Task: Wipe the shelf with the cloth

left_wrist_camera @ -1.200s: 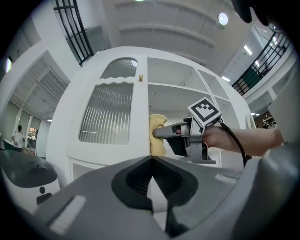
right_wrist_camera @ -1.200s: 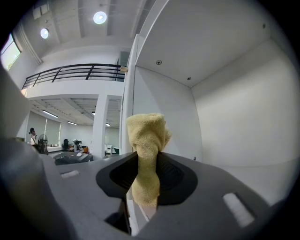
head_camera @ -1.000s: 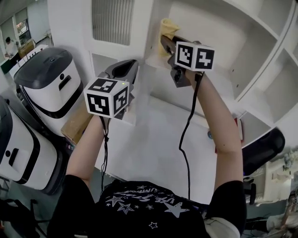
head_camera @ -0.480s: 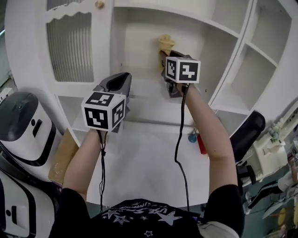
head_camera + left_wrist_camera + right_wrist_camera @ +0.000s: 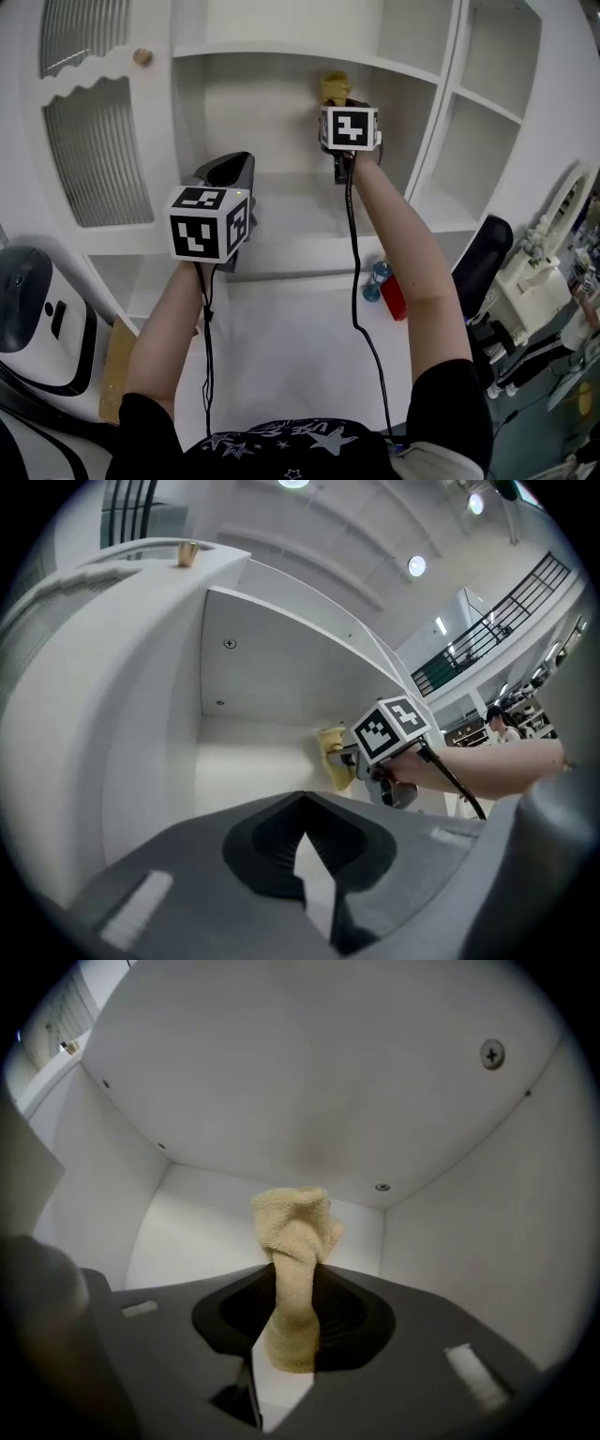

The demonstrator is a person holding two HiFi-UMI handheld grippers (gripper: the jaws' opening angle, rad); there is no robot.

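right gripper point(image 5: 291, 1335): jaws closed on the lower part of a yellow cloth point(image 5: 292, 1237), which is bunched into a narrow twist. the cloth's long axis runs along the jaws, and its free end stands out past the tips toward 12 o'clock in the right gripper view. in that view the tips point into the top rear corner of an open white shelf point(image 5: 291, 202) compartment, with the free end set against the back wall just under the top panel. no view settles whether the cloth is touching the wall or just short of it. in the head view the cloth point(image 5: 333, 86) sits high in the compartment at 12 o'clock from the marker cube, well above the shelf floor. left gripper point(image 5: 305, 855): jaws together, nothing between them. it is held outside the compartment front, at about 8 o'clock from the right gripper point(image 5: 336, 101) in the head view. its own camera shows the cloth point(image 5: 331, 757) at about 1 o'clock, well apart. judgement: the right hand alone is placed to wipe. the surface nearest the cloth is the back wall ahead of the tips, so wiping the floor board would call for tipping the cloth end downward first.
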